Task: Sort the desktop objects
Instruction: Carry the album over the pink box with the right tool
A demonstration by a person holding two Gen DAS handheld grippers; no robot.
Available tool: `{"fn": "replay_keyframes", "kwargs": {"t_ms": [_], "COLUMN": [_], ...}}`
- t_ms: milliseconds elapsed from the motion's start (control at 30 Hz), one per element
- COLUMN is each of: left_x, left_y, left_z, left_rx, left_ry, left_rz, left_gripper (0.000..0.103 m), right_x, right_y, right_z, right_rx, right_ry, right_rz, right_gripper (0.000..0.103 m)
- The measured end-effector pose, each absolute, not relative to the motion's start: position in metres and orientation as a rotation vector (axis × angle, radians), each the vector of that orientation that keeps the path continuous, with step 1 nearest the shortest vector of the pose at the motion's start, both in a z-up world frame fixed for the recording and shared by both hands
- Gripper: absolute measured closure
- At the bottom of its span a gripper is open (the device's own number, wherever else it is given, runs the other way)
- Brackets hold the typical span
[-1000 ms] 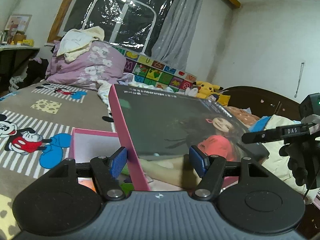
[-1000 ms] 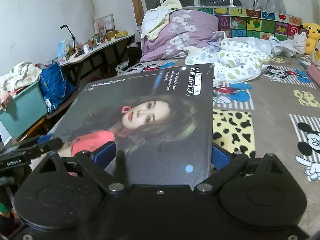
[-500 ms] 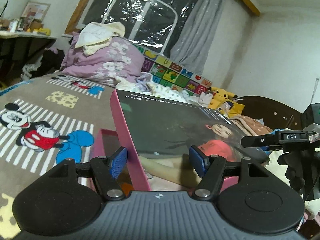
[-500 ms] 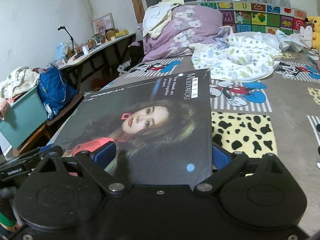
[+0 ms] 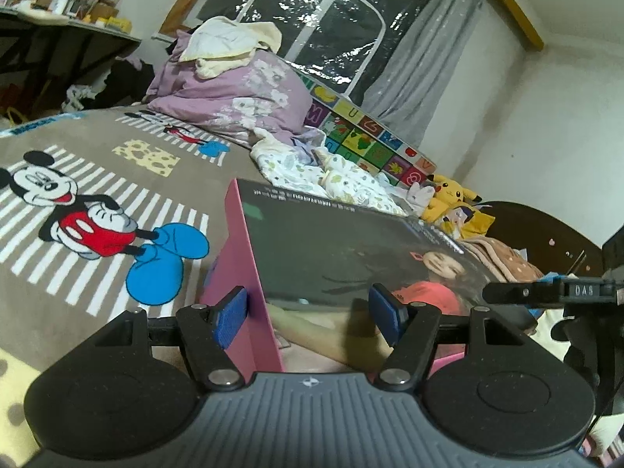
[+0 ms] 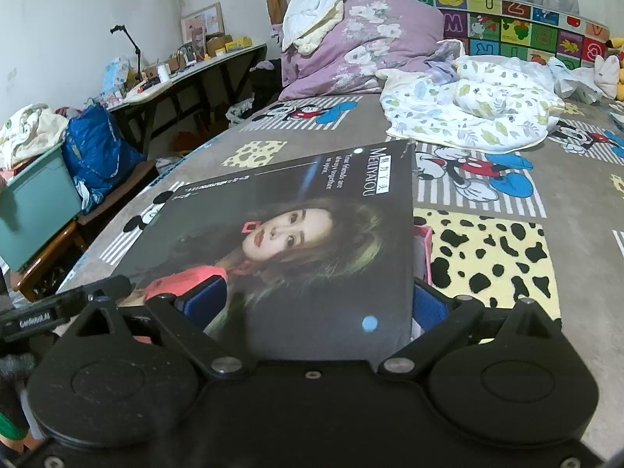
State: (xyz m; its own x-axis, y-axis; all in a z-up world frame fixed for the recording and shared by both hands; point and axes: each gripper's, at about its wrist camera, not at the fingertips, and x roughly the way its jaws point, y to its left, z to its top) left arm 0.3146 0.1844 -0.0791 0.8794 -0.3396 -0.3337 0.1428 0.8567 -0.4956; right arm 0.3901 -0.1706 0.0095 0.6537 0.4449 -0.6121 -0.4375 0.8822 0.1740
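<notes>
A pink box's lid (image 5: 335, 257), dark on top with a woman's portrait and pink on its side wall (image 5: 249, 273), lies low over the pink box base (image 6: 423, 249) on the bed. My left gripper (image 5: 310, 314) is open, its blue pads (image 5: 230, 314) either side of the lid's near corner. My right gripper (image 6: 318, 306) is open around the lid's (image 6: 288, 241) opposite edge; the lid covers the space between its pads. The right gripper's arm (image 5: 546, 292) shows at the lid's far side in the left wrist view. The box's contents are hidden.
The bed has a brown Mickey Mouse blanket (image 5: 89, 230). A purple quilt pile (image 6: 362, 43), a leaf-print blanket (image 6: 472, 113) and Pikachu plush toys (image 5: 452, 202) lie at the back. A cluttered desk (image 6: 187, 74), blue bag (image 6: 97, 148) and green bin (image 6: 35, 202) stand beside the bed.
Both grippers have lowered the lid towards the box base, which is now nearly covered. Both stay open around the lid's edges.
</notes>
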Motion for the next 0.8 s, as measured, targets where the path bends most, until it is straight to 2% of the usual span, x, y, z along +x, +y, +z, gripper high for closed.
{"fn": "replay_keyframes", "kwargs": {"t_ms": [433,800], "left_x": [0.317,0.32], "left_y": [0.174,0.162], "left_z": [-0.09,-0.096], "left_rx": [-0.45,-0.444], "left_ry": [0.479,0.438], "left_rz": [-0.262,-0.237], "left_gripper": [0.036,0.036], "right_x": [0.4,0.406], "right_y": [-0.168,-0.18], "right_z": [-0.013,-0.021], "right_rx": [-0.032,0.016], "right_ry": [0.782,0.782], "right_rz": [0.473,0.441], "right_gripper": [0.004,0.004]}}
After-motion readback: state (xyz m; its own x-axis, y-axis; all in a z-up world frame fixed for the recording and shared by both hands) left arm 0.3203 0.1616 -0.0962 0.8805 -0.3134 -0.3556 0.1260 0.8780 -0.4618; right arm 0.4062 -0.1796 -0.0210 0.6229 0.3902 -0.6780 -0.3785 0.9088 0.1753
